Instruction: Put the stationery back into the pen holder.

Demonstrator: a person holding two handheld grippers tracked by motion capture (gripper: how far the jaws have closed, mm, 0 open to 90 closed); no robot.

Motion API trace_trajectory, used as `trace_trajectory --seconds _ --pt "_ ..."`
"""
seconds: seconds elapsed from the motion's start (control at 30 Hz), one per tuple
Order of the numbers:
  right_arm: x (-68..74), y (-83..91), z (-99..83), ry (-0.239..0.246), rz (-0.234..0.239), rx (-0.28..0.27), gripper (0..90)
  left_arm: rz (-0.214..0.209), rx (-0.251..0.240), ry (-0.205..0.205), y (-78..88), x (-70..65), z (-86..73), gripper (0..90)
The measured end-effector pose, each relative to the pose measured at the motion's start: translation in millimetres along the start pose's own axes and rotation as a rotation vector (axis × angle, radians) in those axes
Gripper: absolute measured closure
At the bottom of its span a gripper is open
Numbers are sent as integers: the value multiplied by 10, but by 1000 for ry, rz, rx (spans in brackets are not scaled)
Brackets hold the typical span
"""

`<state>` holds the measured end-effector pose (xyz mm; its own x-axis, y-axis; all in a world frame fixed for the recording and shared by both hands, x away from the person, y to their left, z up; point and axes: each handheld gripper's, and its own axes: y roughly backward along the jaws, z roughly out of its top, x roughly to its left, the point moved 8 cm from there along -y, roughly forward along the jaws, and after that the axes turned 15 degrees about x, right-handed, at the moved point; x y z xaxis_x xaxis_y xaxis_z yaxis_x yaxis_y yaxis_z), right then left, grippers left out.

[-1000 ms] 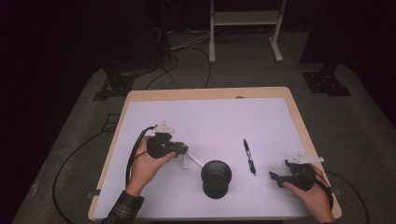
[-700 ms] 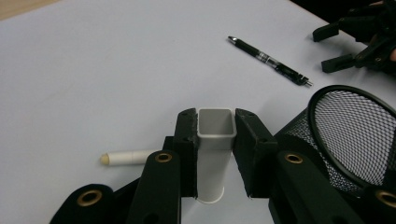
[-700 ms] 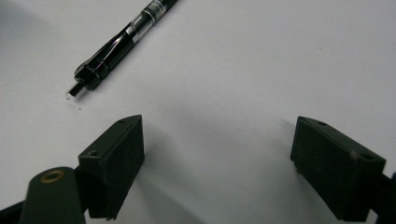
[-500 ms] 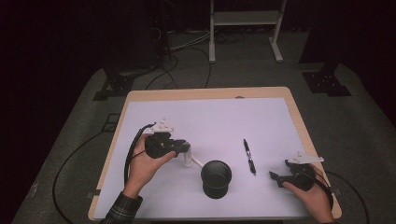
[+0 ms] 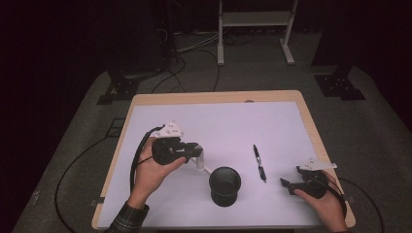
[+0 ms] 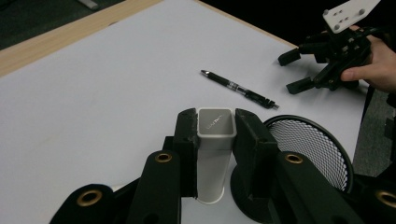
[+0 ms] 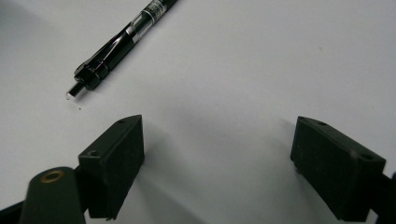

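Note:
My left gripper (image 6: pixel 215 129) is shut on a pale square tube (image 6: pixel 215 140), its jaws pressing two opposite walls; the tube's open end faces up. In the high view that gripper (image 5: pixel 197 154) hovers left of centre, with the tube (image 5: pixel 200 158) hanging a little above the white mat. A black mesh cup (image 5: pixel 225 185) stands upright just right of the tube, its rim (image 6: pixel 308 144) close to my jaw. A black pen (image 5: pixel 259 162) lies flat between the cup and my right gripper (image 5: pixel 287 184). The right gripper (image 7: pixel 219 140) rests open on the mat, with the pen (image 7: pixel 121 44) ahead of its left jaw.
The white mat (image 5: pixel 228 121) covers a wooden table (image 5: pixel 214 97) whose bare edge runs along the back and sides. Cables (image 5: pixel 180 73) and stand feet (image 5: pixel 335 82) lie on the dark floor beyond. The right gripper (image 6: pixel 299 70) sits near the table's right edge.
My left hand has risen slightly with the tube still clamped in it. The right gripper, the pen and the cup have stayed where they were.

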<state>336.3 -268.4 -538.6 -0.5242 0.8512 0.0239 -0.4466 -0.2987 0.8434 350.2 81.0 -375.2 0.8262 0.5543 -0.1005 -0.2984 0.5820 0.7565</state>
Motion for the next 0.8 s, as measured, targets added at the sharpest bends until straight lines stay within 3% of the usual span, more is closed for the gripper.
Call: trace_trajectory --seconds 0.4,0.8 --pt "0 0 0 1 -1 0 162 -10 -33 -56 109 -184 134 708" --pt "0 -1 0 1 -1 2 161 -34 -38 -100 88 -354 215 708"
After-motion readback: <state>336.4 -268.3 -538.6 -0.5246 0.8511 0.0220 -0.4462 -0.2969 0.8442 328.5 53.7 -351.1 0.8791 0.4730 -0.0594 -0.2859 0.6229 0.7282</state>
